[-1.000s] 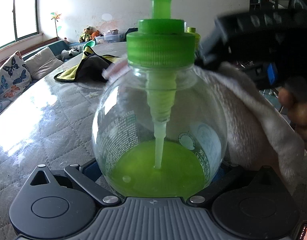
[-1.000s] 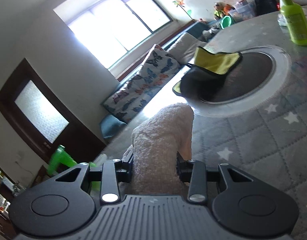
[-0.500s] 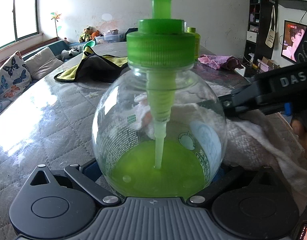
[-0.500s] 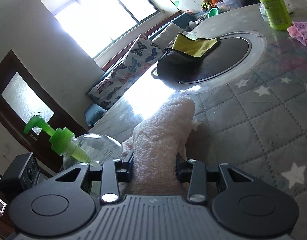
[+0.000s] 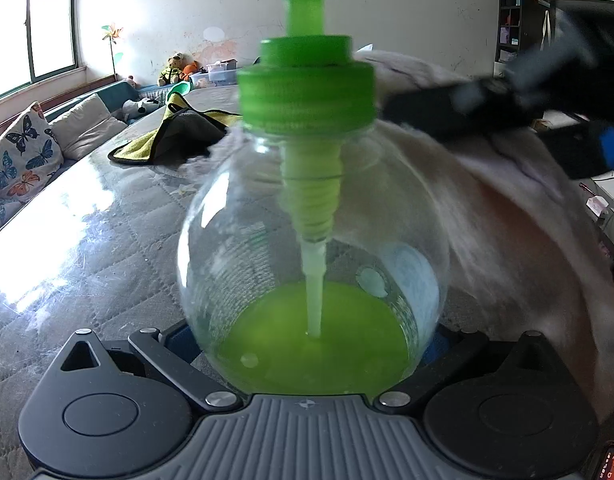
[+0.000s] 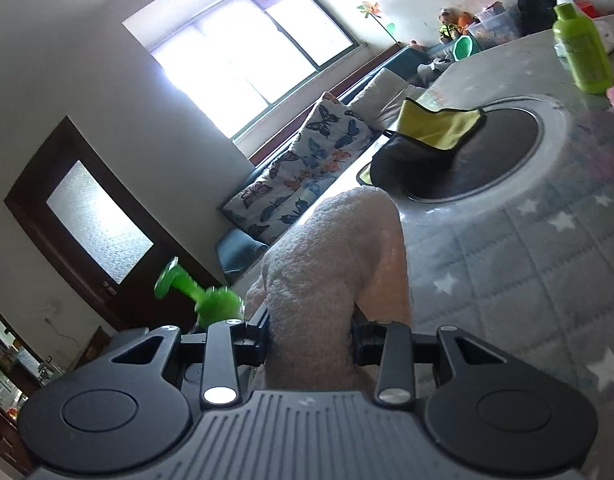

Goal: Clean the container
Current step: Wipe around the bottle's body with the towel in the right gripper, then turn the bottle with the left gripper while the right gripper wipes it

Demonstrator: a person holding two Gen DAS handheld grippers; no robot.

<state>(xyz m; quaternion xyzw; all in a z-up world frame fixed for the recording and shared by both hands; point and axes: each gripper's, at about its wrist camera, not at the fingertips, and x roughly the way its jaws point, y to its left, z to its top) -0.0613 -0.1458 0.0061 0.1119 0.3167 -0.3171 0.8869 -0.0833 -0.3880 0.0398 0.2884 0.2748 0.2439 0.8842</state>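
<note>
The left tongs (image 5: 311, 344) grip the round bottle (image 5: 307, 248), while the right tongs (image 6: 310, 336) press a clamped towel (image 6: 339, 264) against its neck.

We hold a round clear bottle (image 5: 267, 240) upright between the fingers of our left gripper (image 5: 307, 344), clamped at its lower sides. Green liquid (image 5: 311, 344) fills its bottom; a pale tube (image 5: 315, 280) dips into it from the green pump cap (image 5: 307, 96). A white fluffy cloth (image 5: 507, 216) lies against the bottle's right shoulder, with our right gripper (image 5: 507, 108), blurred, above it. Behind, on the quilted table (image 5: 87, 248), lies a yellow-and-grey cloth (image 5: 179, 136).
</note>
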